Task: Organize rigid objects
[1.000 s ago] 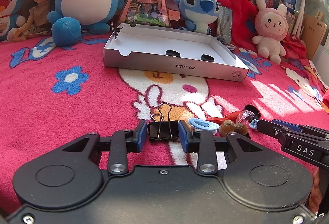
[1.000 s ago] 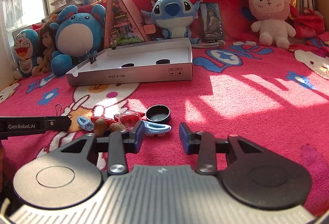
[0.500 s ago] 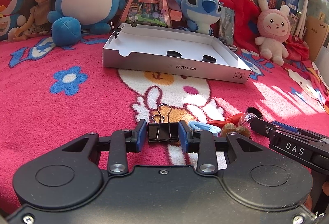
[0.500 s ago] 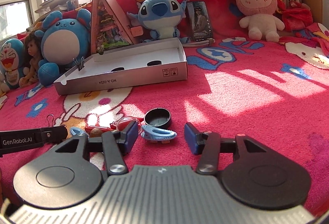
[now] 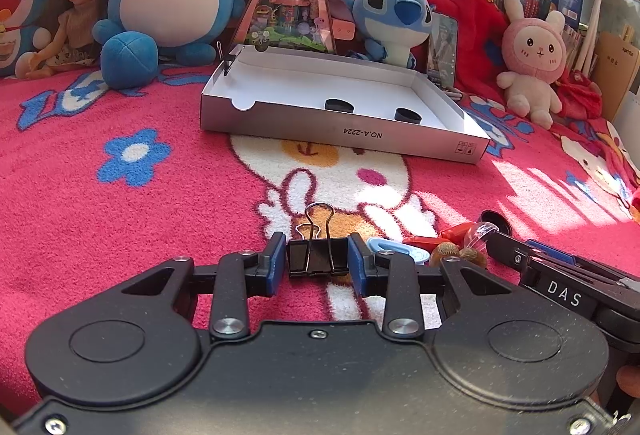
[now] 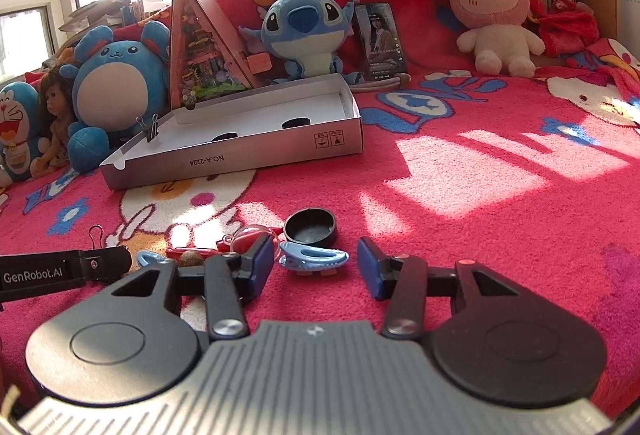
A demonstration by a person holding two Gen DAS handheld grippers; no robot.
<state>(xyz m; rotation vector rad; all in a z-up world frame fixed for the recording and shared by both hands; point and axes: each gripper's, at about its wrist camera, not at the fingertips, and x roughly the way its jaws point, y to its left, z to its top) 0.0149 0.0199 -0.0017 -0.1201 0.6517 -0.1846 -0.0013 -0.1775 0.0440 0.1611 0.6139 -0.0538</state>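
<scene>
Black steel of a binder clip [image 5: 317, 261] sits pinched between the blue pads of the left gripper [image 5: 318, 263], low over the pink cartoon blanket [image 5: 120, 227]. The right gripper [image 6: 316, 267] is closing, its jaws apart around a light-blue hair clip [image 6: 313, 259] lying on the blanket, pads not pressing it. Just beyond lies a black round cap [image 6: 311, 226]. Farther back, the shallow cardboard box [image 5: 344, 133] holds two more black caps [image 5: 339, 105].

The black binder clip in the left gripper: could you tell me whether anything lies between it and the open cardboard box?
Nothing visible does. The black binder clip sits clamped in the left gripper, and only bare blanket lies between it and the cardboard box.
</scene>
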